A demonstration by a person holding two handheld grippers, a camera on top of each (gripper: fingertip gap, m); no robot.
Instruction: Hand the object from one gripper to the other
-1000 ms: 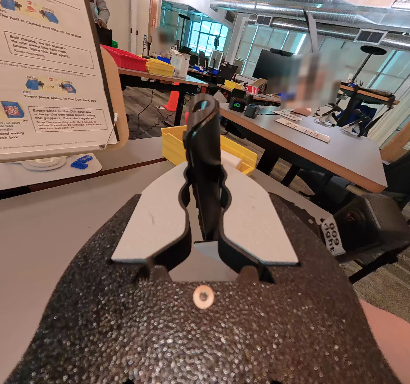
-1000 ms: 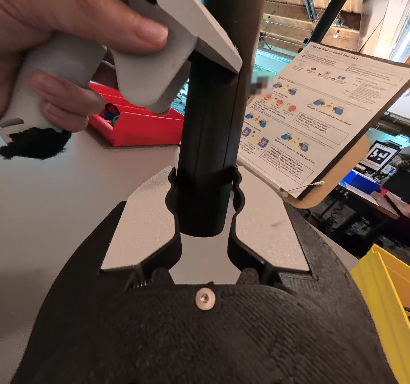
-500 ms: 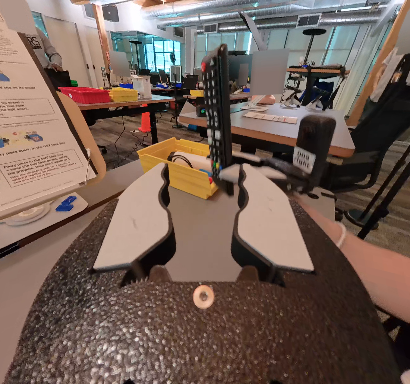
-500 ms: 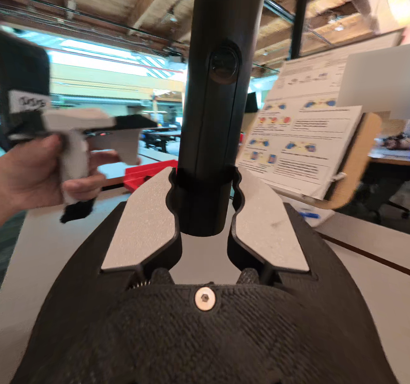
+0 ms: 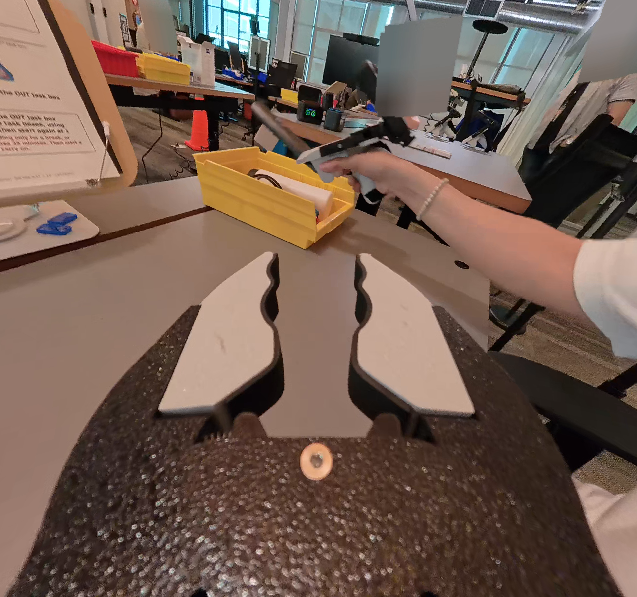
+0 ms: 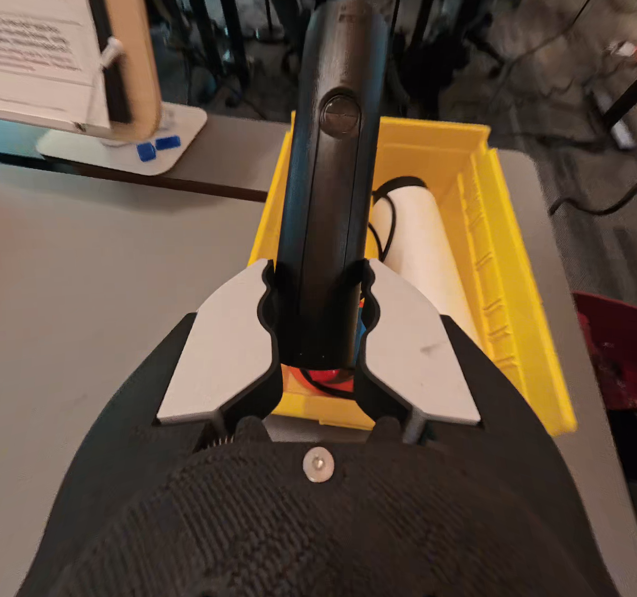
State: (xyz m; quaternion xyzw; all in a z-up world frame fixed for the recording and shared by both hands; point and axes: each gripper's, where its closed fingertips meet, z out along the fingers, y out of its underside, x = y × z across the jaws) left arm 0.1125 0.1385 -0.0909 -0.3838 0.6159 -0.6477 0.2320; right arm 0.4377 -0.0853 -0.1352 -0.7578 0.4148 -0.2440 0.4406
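You are now carrying the remote (image 6: 327, 201) in your right gripper (image 6: 319, 265) alone, pinched low and tilted over the yellow bin (image 6: 482, 253); your left gripper (image 5: 315, 260), having let go, is spreading empty short of that bin, so the handover looks complete.

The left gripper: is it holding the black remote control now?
No. The left gripper is open with only bare table between its fingers; the remote control is in the right gripper.

Black remote (image 6: 327, 222); yellow bin (image 6: 482, 270) with a white roll (image 6: 424, 253) and something red, maybe a ball (image 6: 320, 375); grey bench (image 5: 103, 304); small blue pieces (image 6: 158, 146); orange cone (image 5: 200, 129); grey-faced black jaws
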